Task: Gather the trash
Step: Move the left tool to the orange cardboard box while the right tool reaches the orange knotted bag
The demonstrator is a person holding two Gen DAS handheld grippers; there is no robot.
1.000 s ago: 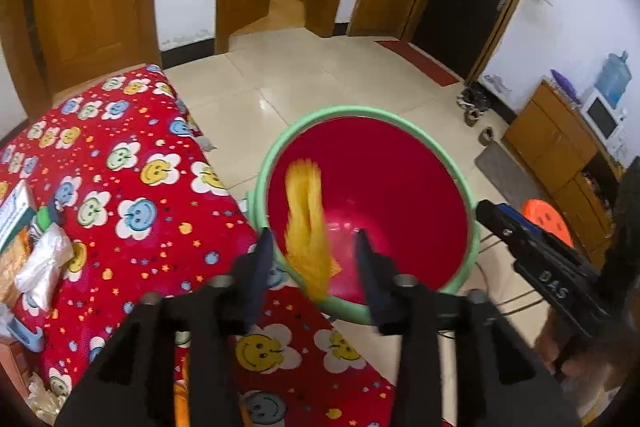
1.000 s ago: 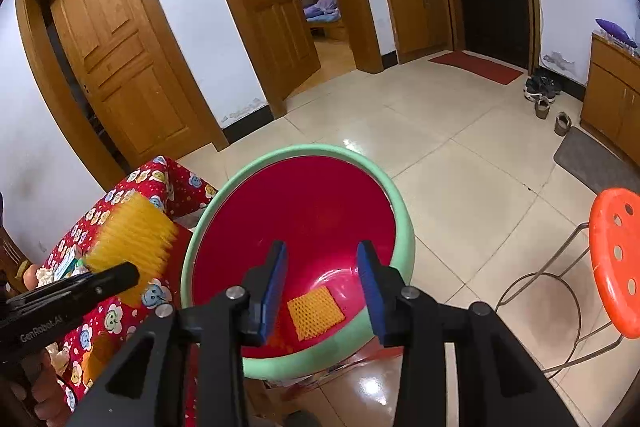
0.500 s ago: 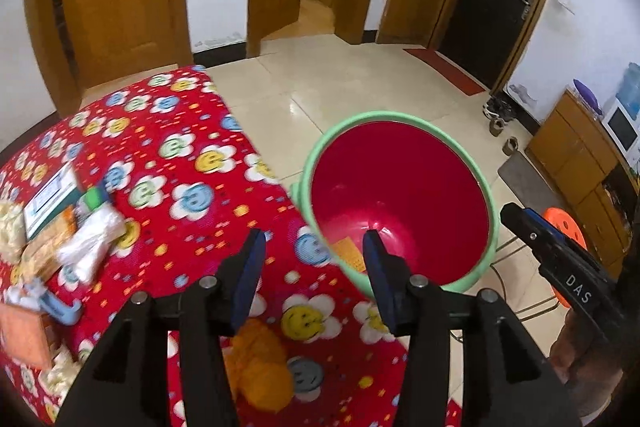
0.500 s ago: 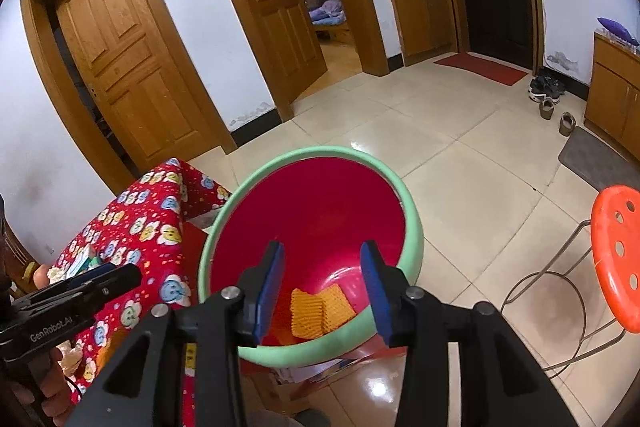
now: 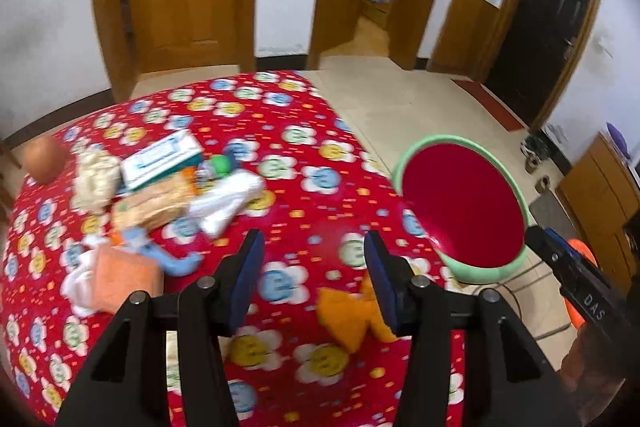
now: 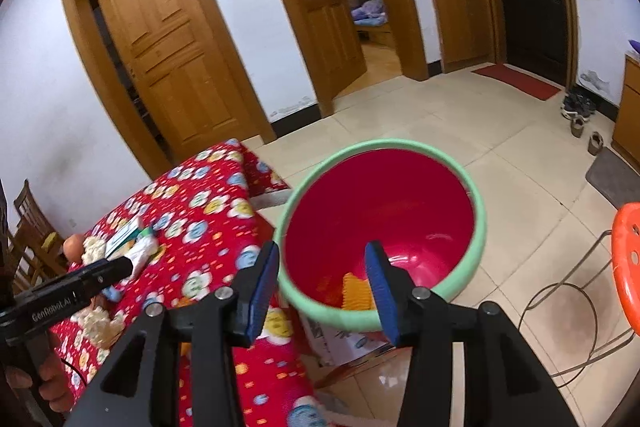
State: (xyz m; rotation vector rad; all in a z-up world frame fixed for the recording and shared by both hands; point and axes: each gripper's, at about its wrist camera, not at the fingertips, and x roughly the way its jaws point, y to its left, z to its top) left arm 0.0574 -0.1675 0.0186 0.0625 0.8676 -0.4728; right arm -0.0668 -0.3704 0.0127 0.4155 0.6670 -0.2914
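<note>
Blur is smearing the trash pile point(image 5: 160, 195), possibly wrappers; both grippers, left gripper point(image 5: 312, 275) and right gripper point(image 6: 322, 277), are standing half open, the right's jaws just widening, gripping nothing.

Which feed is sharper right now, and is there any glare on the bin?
Left wrist view: motion-smeared, the trash pile and tablecloth soft, only the left gripper crisp. Right wrist view: sharper, with a small bright glare streak inside the red bin. Both bend the doorframes, fisheye.
</note>
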